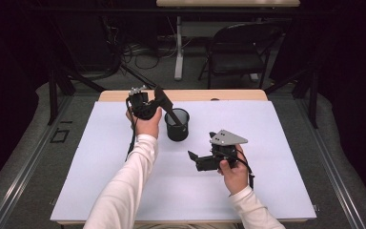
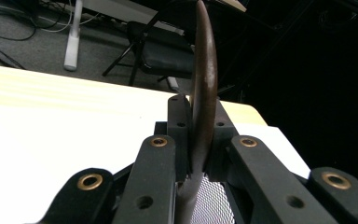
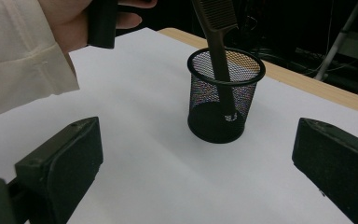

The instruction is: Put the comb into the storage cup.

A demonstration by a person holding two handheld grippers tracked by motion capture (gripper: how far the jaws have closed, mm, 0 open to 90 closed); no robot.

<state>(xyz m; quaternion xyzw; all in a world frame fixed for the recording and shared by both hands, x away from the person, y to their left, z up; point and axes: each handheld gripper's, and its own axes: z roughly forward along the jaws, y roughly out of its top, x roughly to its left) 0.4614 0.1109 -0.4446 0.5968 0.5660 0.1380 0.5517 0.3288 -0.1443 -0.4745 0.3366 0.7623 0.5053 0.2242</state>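
Left jaws: clenched on the dark brown comb (image 2: pixel 204 93); in the left gripper view the pads press both flat sides of it.
Left gripper (image 1: pixel 164 100): raised above the surface, beside and behind the mesh cup (image 1: pixel 177 125); a hand in a white sleeve grips it.
Comb: held at its upper, toothed part; it slants down into the cup, with its handle end inside the cup, low against the mesh, as the right gripper view shows (image 3: pixel 220 56).
Mesh cup: black wire mesh, round, upright on the white sheet (image 1: pixel 100 157), near the middle of the surface; the left gripper view shows its mesh just below the jaws.
Right jaws: released, standing wide apart with nothing between the pads; the right gripper view looks between them toward the cup.
Right gripper (image 1: pixel 193 157): held low over the sheet, in front of the cup and apart from it, jaws pointing left in the high view.
Surface: a wooden top (image 1: pixel 238 95) covered by the white sheet.
Surroundings: a black folding chair (image 1: pixel 240 47) stands on the floor beyond the far edge.
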